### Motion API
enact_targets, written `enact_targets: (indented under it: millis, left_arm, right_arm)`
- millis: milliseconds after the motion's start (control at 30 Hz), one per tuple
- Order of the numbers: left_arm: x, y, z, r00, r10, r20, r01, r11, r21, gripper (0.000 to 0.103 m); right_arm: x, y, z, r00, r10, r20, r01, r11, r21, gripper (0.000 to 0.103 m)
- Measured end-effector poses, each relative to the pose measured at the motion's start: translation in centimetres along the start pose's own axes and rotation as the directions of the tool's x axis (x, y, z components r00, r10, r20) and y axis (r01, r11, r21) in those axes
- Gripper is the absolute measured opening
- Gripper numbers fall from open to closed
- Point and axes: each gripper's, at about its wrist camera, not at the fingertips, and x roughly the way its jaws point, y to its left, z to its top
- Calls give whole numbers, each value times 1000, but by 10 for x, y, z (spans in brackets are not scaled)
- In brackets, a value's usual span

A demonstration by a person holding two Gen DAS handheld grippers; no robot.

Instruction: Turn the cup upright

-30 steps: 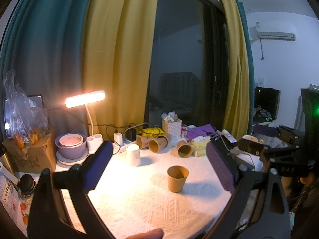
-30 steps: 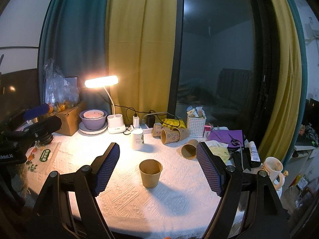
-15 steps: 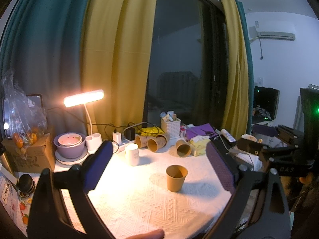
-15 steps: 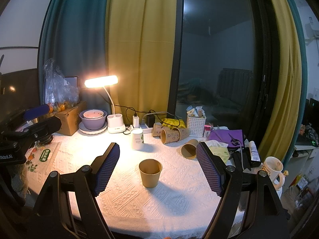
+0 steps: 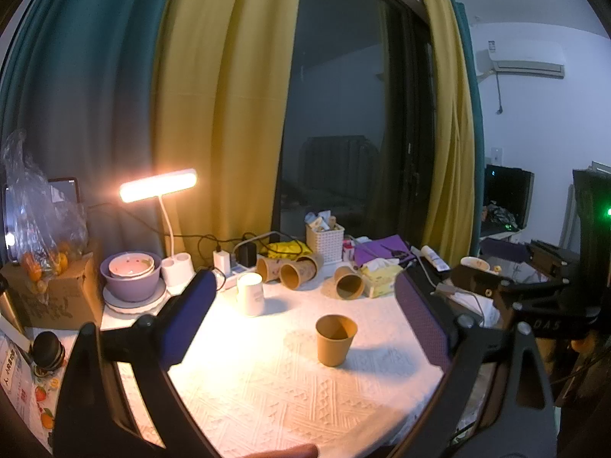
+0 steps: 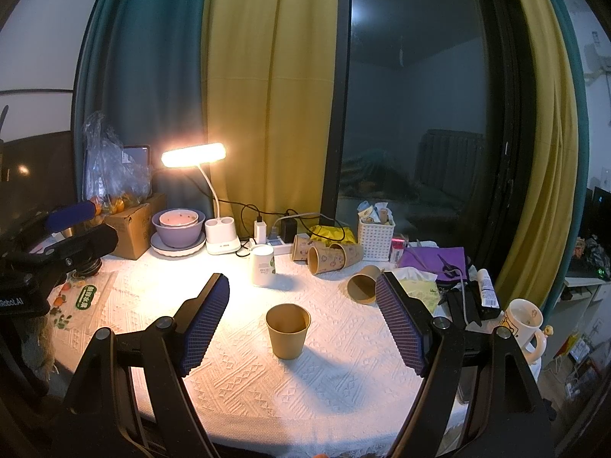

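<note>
A brown paper cup (image 5: 335, 340) stands upright, mouth up, on the white tablecloth (image 5: 267, 393); it also shows in the right wrist view (image 6: 287, 331). My left gripper (image 5: 305, 320) is open and empty, held back from the cup. My right gripper (image 6: 301, 320) is open and empty, its blue pads either side of the cup but nearer the camera. Another brown cup (image 6: 362, 288) lies on its side behind, also in the left wrist view (image 5: 348, 287).
A white cup (image 6: 262, 265) stands behind the brown one. Patterned paper cups (image 6: 328, 257) lie on their sides near a white basket (image 6: 376, 231). A lit desk lamp (image 6: 194, 156), purple bowls (image 6: 177, 225), a cardboard box (image 6: 131, 225), a power strip, a mug (image 6: 525, 322) at the right edge.
Both views have shifted only slightly; the left wrist view has drifted a little. The cup has stayed upright and both grippers have stayed open.
</note>
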Motion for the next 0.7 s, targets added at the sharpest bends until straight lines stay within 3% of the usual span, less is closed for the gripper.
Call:
enact_targets:
  millis: [533, 700]
  left_arm:
    - [4, -2, -4, 1000, -1, -18, 1, 1000, -7, 95]
    - [21, -4, -21, 997, -1, -78, 1, 1000, -8, 95]
  right_arm:
    - [1, 4, -5, 1000, 0, -4, 0, 1000, 3, 82]
    - [10, 7, -20, 999, 44, -30, -44, 999, 7, 82]
